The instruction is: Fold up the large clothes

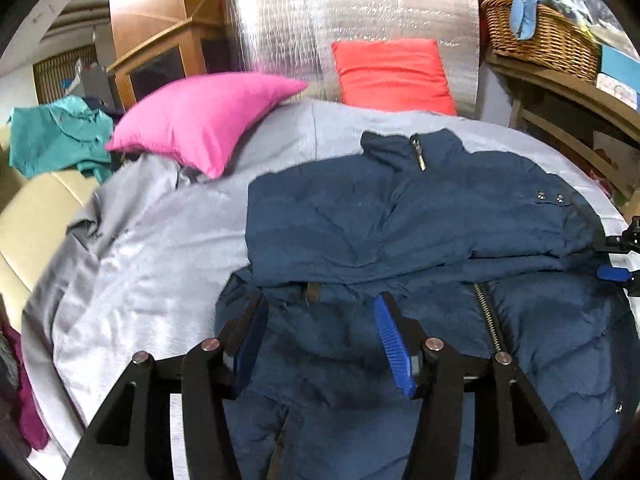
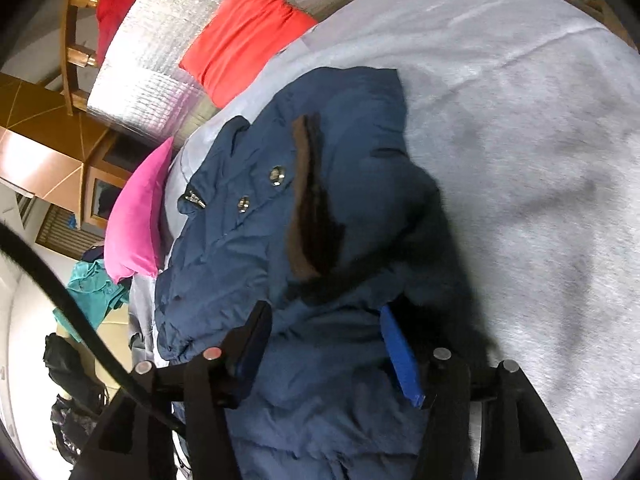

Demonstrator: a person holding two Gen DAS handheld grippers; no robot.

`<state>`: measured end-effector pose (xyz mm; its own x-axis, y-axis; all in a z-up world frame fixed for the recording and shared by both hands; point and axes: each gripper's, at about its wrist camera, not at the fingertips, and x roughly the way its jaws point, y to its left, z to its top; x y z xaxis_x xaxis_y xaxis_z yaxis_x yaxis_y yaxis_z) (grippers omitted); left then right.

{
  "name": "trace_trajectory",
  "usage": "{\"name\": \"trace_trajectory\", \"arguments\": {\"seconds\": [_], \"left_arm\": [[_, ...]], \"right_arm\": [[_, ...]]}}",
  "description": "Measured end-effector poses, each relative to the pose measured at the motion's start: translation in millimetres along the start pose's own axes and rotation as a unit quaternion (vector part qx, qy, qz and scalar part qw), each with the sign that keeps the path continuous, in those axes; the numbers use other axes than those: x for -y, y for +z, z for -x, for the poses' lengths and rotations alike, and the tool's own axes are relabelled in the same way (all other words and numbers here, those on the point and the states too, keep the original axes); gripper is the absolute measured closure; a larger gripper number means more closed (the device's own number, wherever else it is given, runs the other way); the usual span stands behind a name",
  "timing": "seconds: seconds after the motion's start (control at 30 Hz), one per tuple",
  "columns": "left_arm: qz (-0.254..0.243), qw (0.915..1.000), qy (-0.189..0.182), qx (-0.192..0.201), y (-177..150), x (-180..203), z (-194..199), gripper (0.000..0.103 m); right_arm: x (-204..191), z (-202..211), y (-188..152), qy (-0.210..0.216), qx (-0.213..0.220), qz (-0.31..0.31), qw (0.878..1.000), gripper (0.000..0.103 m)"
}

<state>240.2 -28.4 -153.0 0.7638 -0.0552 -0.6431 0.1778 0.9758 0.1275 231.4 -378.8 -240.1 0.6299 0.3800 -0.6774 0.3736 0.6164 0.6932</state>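
Jacket: navy blue quilted puffer jacket with a metal zipper lies spread on the pale grey bed sheet, collar toward the far side, hem toward me. Its upper part is folded down over the lower part.
Left jaws: my left gripper hovers over the near half of the jacket, its two blue-padded fingers well apart with nothing between them but fabric below.
Right jaws: my right gripper is over the right edge of the jacket, fingers apart, with navy fabric bunched up between them. I cannot tell whether the pads touch the cloth. In the left view its black and blue tip shows at the far right edge of the jacket.
Trim: brown fur-like strip runs along a fold just beyond my right fingers, beside two metal snaps.
Pillows: bright pink pillow rests on the far left of the sheet; orange-red pillow leans on the silver quilted foil board at the far end.
Left clutter: teal garment is draped on a cream seat beside the bed.
Right clutter: woven wicker basket with a light blue cloth sits on a wooden shelf, far right.
Cable: black cord crosses the near left of my right view.
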Motion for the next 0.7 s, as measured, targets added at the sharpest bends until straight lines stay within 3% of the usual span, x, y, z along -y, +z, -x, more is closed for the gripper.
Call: {"name": "trace_trajectory", "arguments": {"seconds": [0.37, 0.57, 0.7], "left_arm": [[-0.004, 0.9998, 0.010, 0.017, -3.8, -5.6, 26.3, 0.046], [0.000, 0.9998, 0.009, -0.017, -25.2, -19.8, 34.2, 0.041], [0.039, 0.9986, 0.007, -0.034, -47.5, -52.8, 50.3, 0.038]], "right_arm": [[15.5, 38.0, -20.4, 0.011, 0.018, 0.026, 0.999, 0.042], [19.7, 67.2, -46.3, 0.031, 0.034, 0.059, 0.997, 0.042], [28.9, 92.6, -66.7, 0.041, 0.048, 0.082, 0.995, 0.042]]}}
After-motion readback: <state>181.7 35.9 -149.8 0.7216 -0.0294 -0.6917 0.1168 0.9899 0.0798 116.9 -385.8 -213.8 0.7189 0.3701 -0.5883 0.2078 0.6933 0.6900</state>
